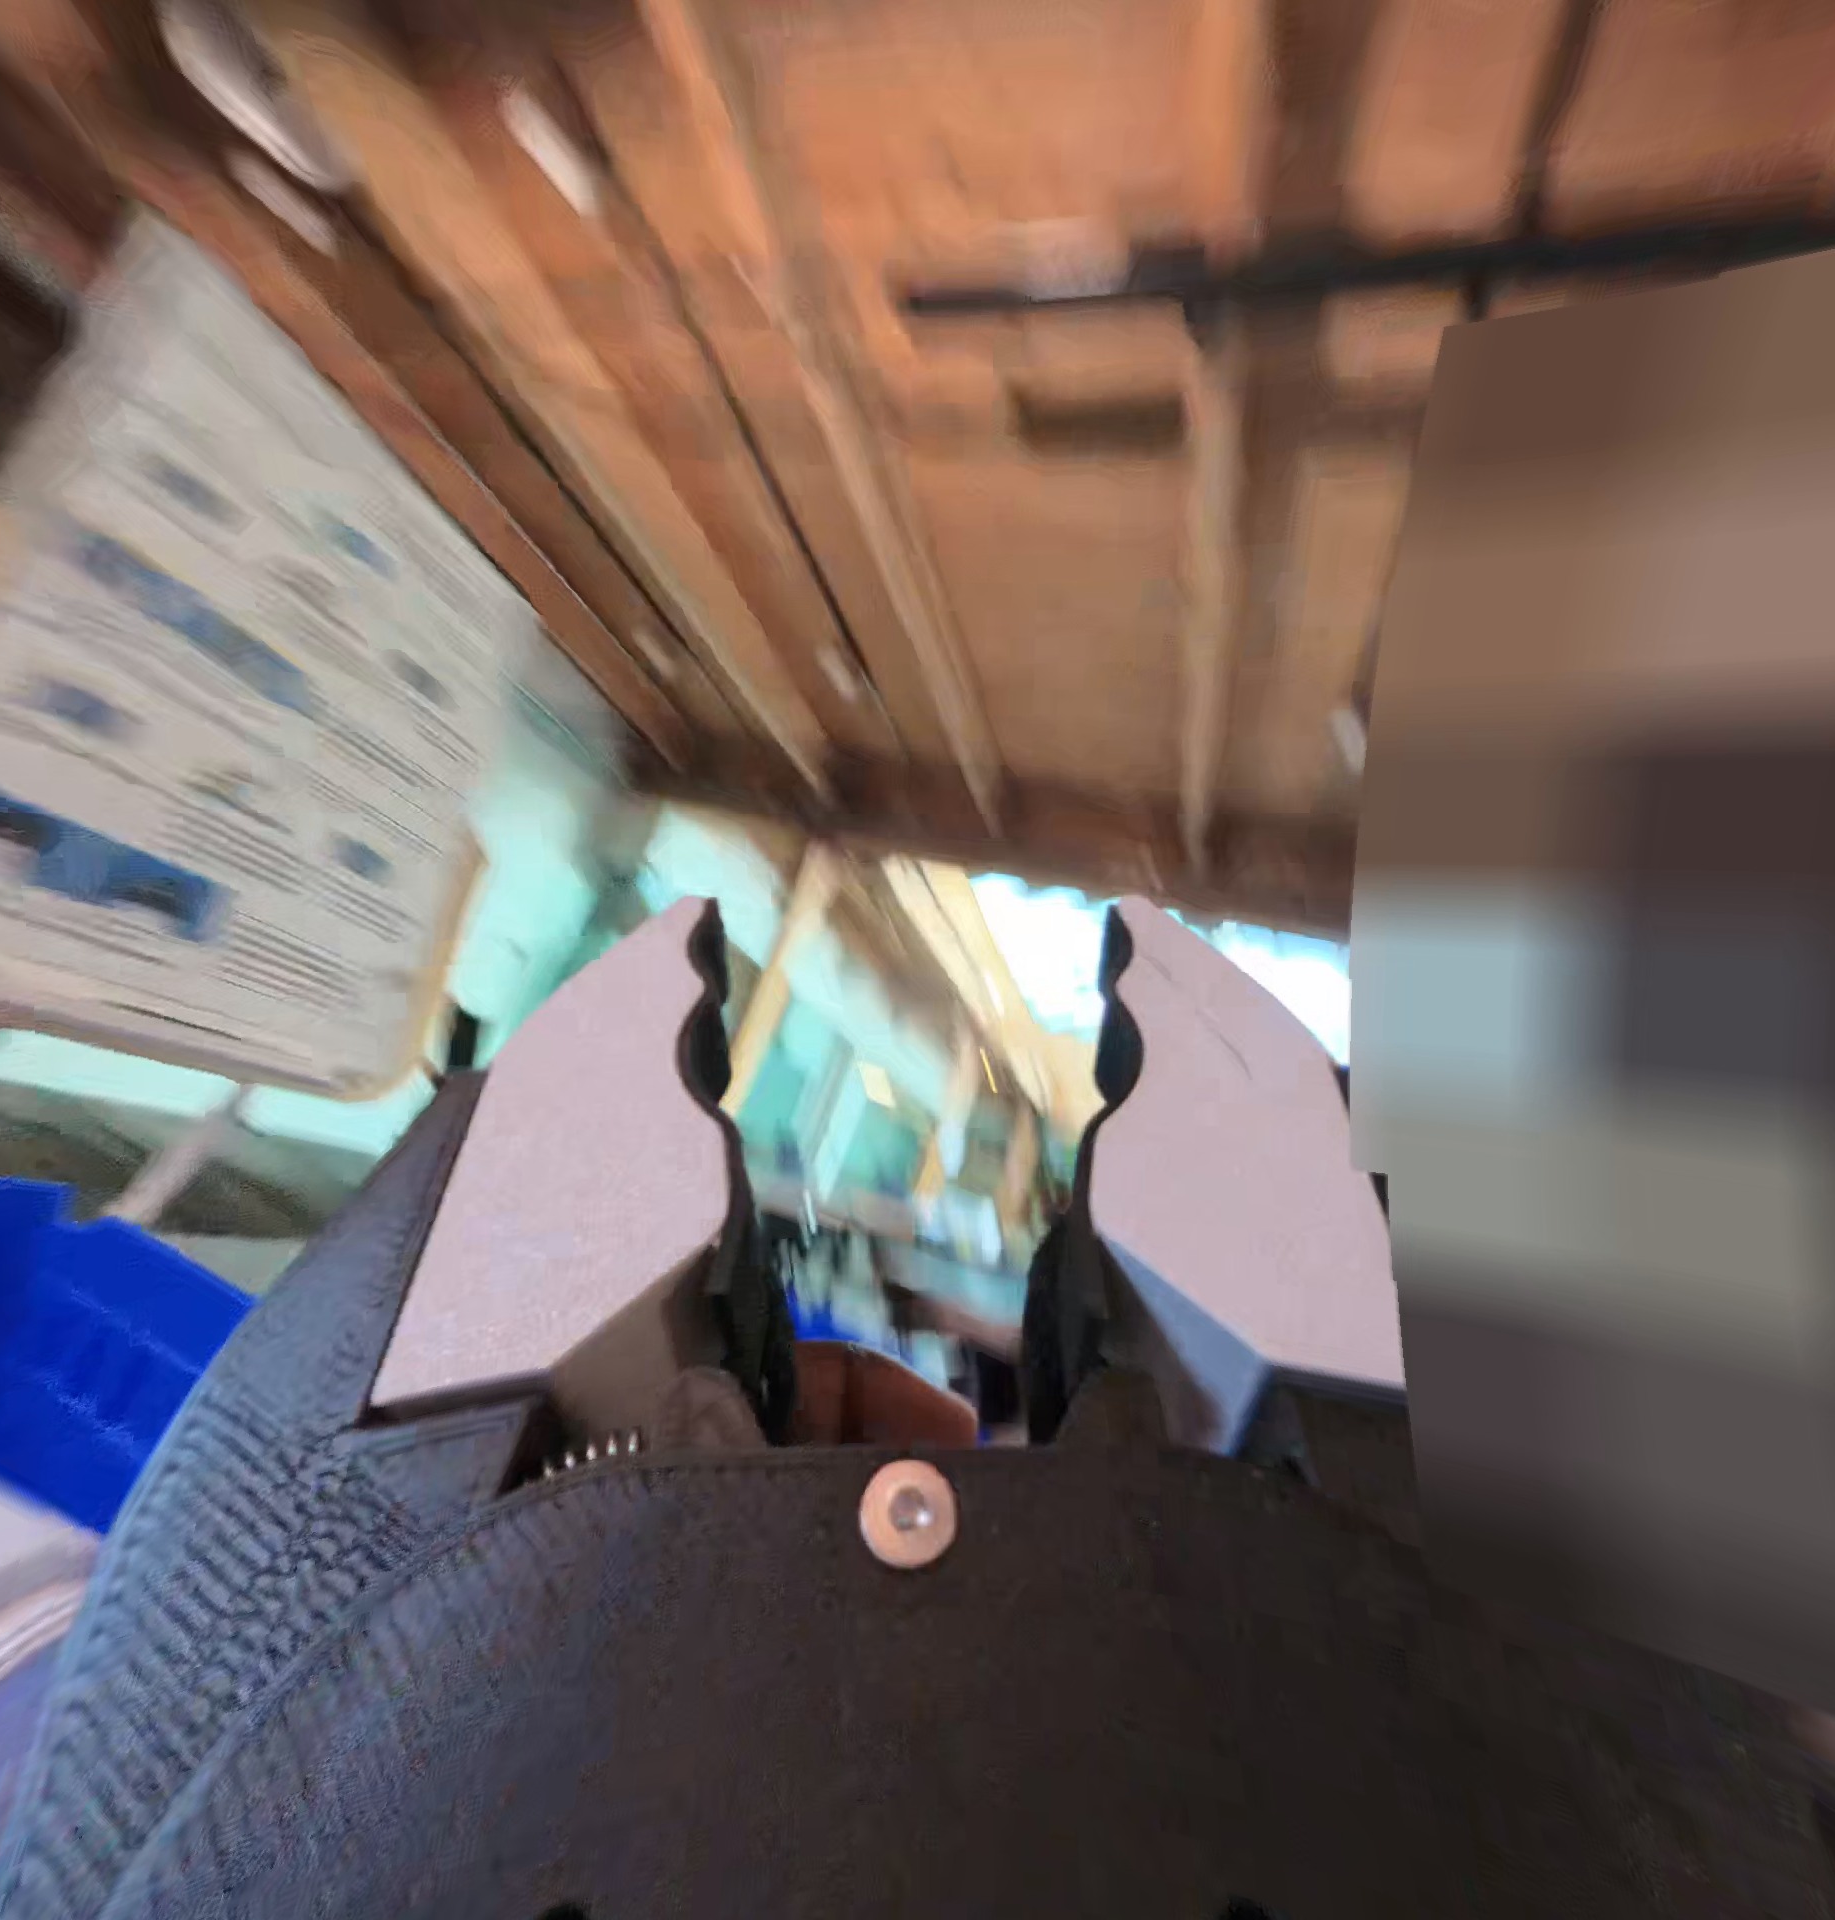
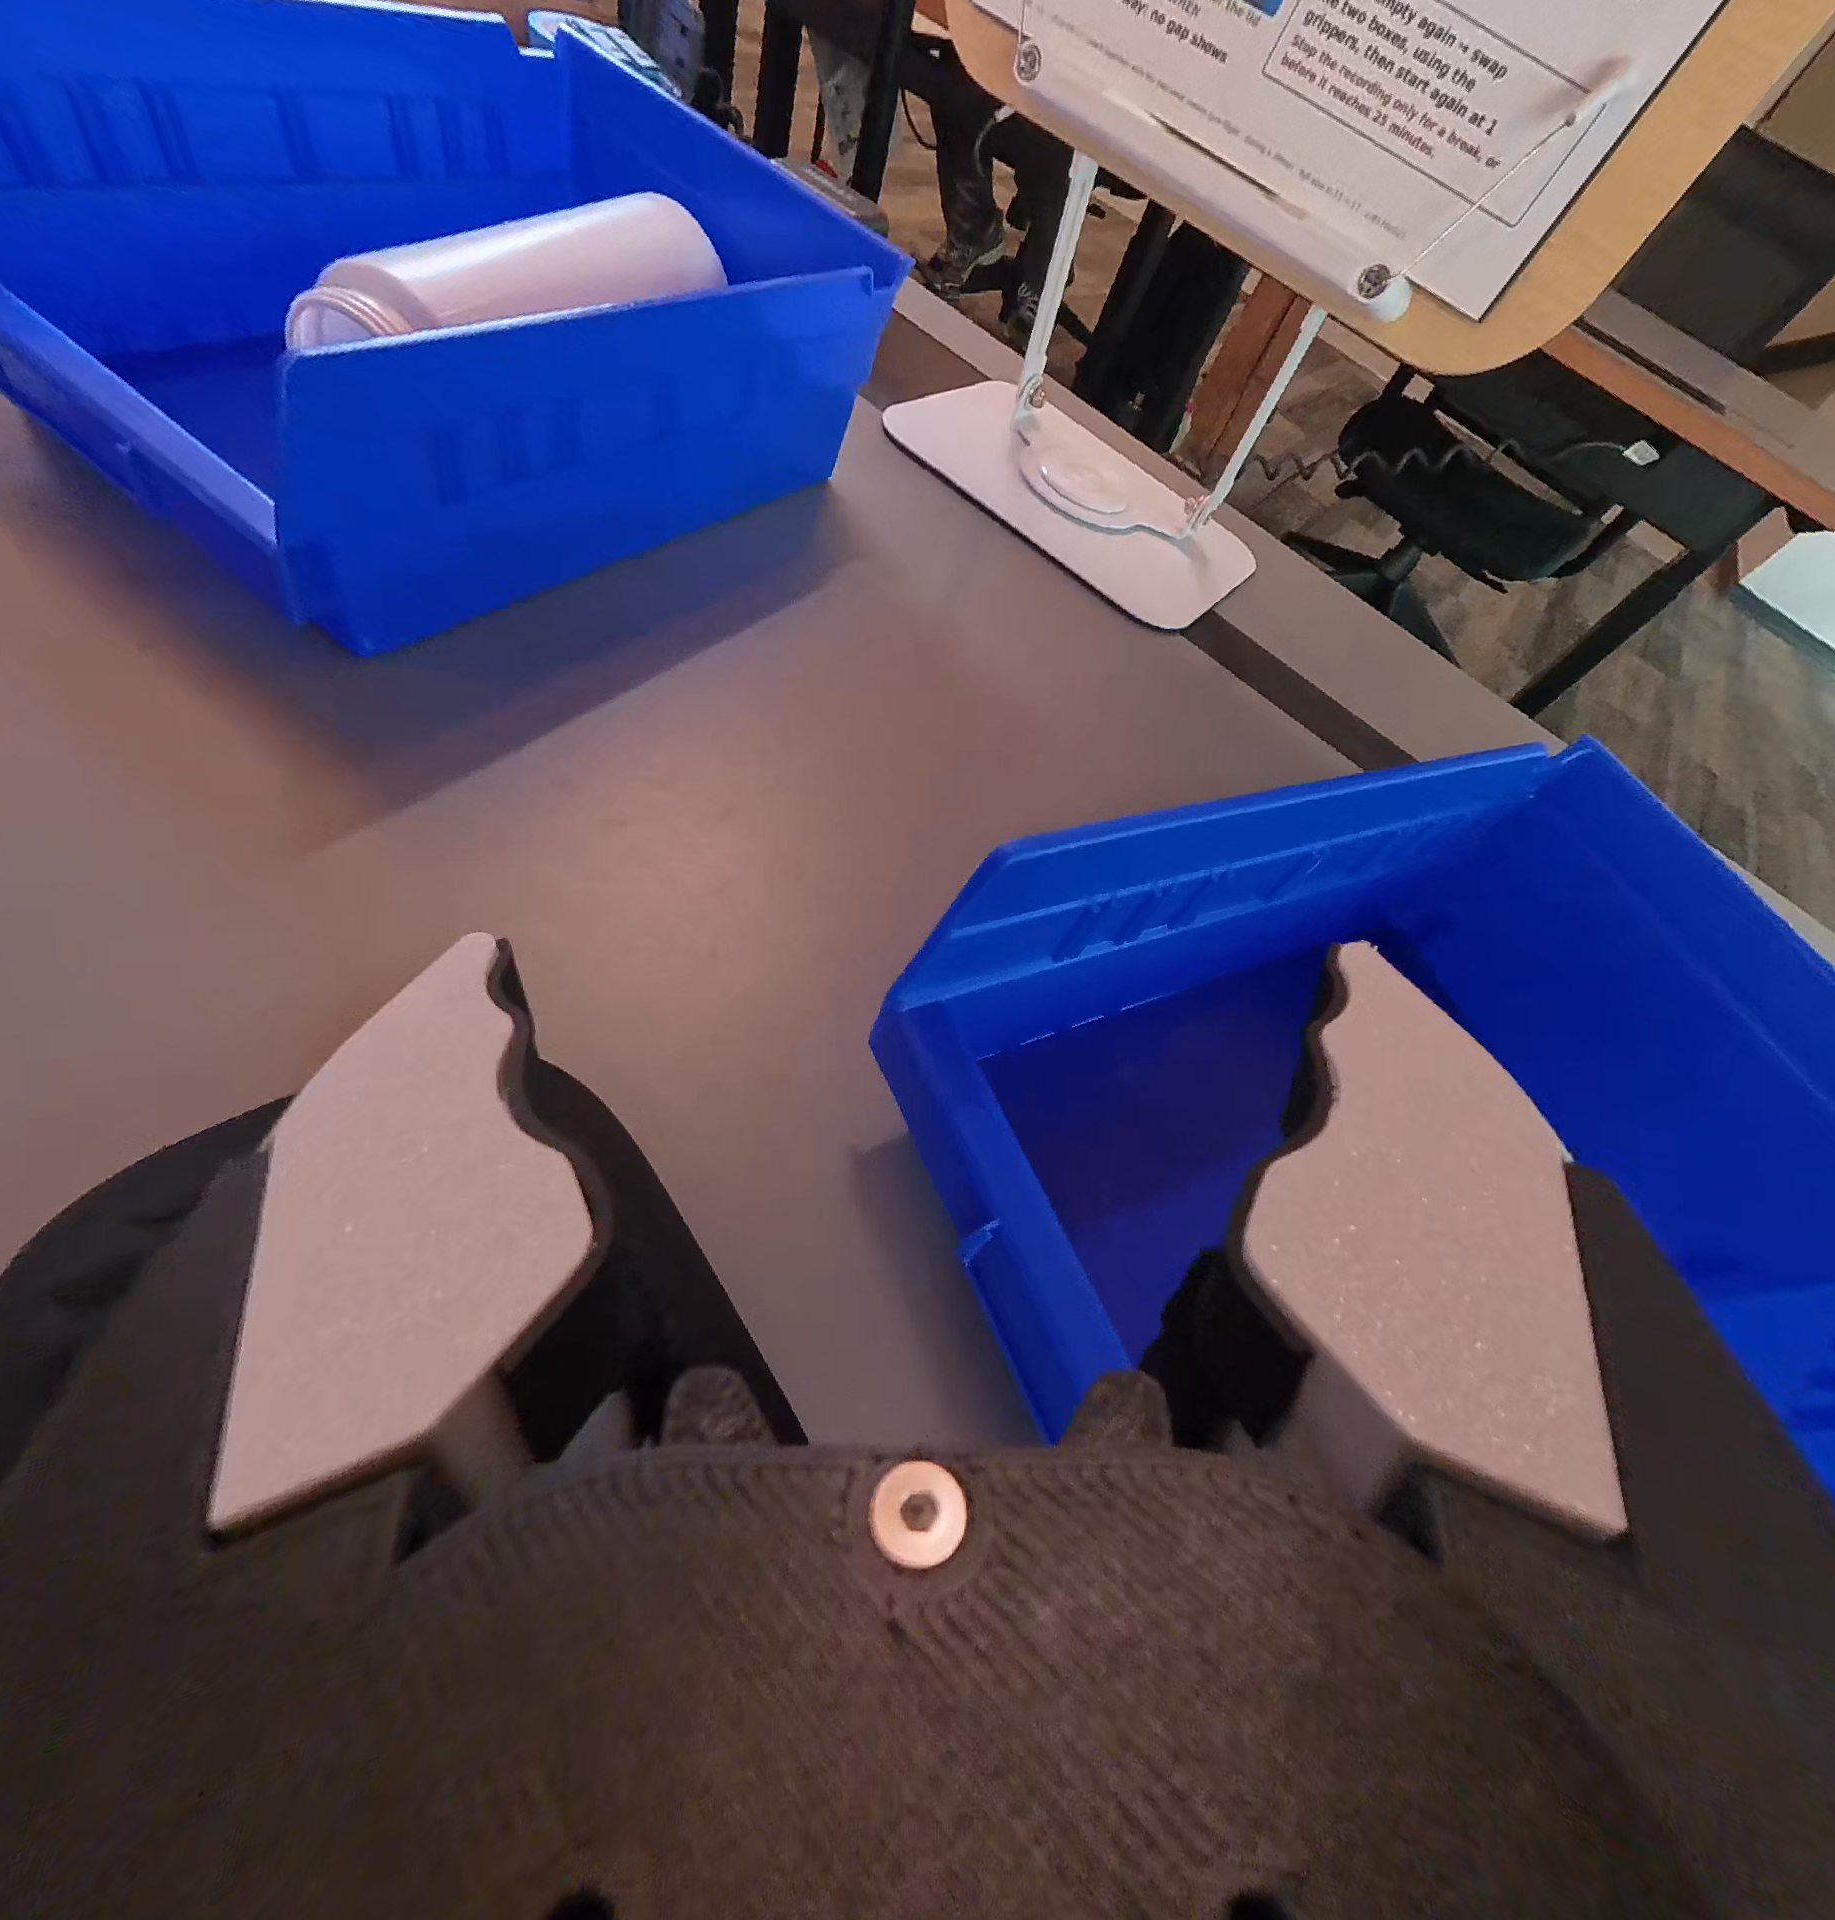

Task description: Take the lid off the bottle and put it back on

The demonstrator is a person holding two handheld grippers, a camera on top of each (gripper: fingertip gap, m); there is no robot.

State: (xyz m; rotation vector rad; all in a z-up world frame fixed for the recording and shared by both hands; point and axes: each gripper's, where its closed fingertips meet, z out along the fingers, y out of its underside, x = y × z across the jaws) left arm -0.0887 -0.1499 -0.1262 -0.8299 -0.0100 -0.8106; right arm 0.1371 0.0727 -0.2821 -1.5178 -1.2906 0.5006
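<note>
Right gripper (image 2: 918, 961): I'm holding it jaws spread wide, nothing between them, hovering low over the grey table (image 2: 601, 831). One finger is sitting over bare table, the other over the near bin (image 2: 1515, 935) (blue, no contents visible in the part I can see). Further out the far bin (image 2: 539, 499) is sitting well apart from the near one, with the bottle (image 2: 518, 265) lying on its side inside, neck toward me; lid not visible. Beside that bin a stand (image 2: 1079, 499) is carrying a printed sheet.

Left gripper (image 1: 908, 925): I'm pointing it upward, jaws parted, gripping nothing. View is heavily motion-blurred; wooden ceiling (image 1: 892, 416) beyond.
</note>
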